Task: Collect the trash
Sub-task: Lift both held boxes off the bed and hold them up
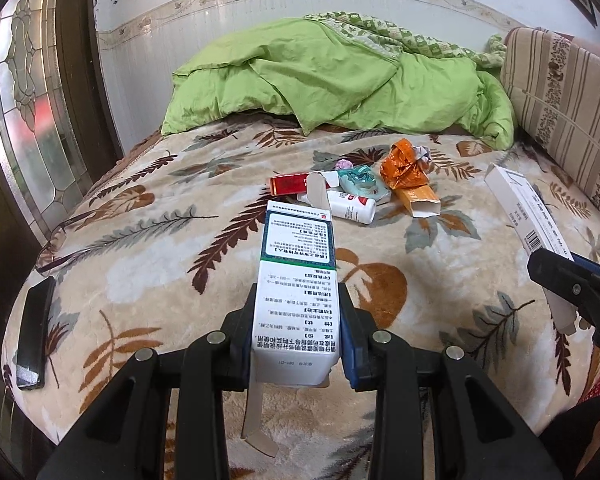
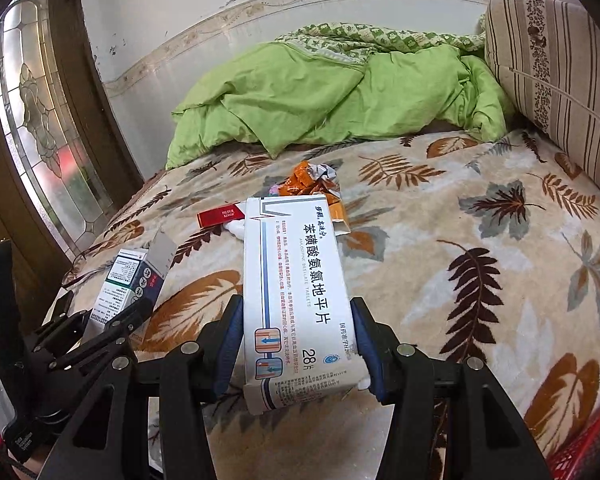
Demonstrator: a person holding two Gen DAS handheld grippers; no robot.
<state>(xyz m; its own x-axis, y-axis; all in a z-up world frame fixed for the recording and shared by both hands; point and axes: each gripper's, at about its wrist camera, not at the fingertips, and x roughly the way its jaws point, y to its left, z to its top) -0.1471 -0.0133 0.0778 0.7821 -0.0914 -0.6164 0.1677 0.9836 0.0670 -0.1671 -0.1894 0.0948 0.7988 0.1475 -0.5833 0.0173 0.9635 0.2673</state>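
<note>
My left gripper [image 1: 296, 332] is shut on a white and blue-green medicine box [image 1: 296, 280] with open flaps, held above the bed; it also shows in the right wrist view [image 2: 120, 292]. My right gripper [image 2: 296, 344] is shut on a white tablet box [image 2: 296, 300], also seen at the right of the left wrist view [image 1: 524, 212]. A trash pile lies mid-bed: a red cigarette pack [image 1: 290, 184], a white bottle [image 1: 350, 206], a teal wrapper [image 1: 360, 182], an orange foil wrapper [image 1: 402, 164] and an orange carton [image 1: 418, 200].
A leaf-patterned blanket [image 1: 140, 248] covers the bed. A green quilt [image 1: 320, 80] lies at the far end. A striped cushion [image 1: 568, 112] stands at the right. Eyeglasses [image 1: 56, 240] and a black phone [image 1: 34, 332] lie at the left edge. A red basket [image 2: 588, 448] is at the bottom right.
</note>
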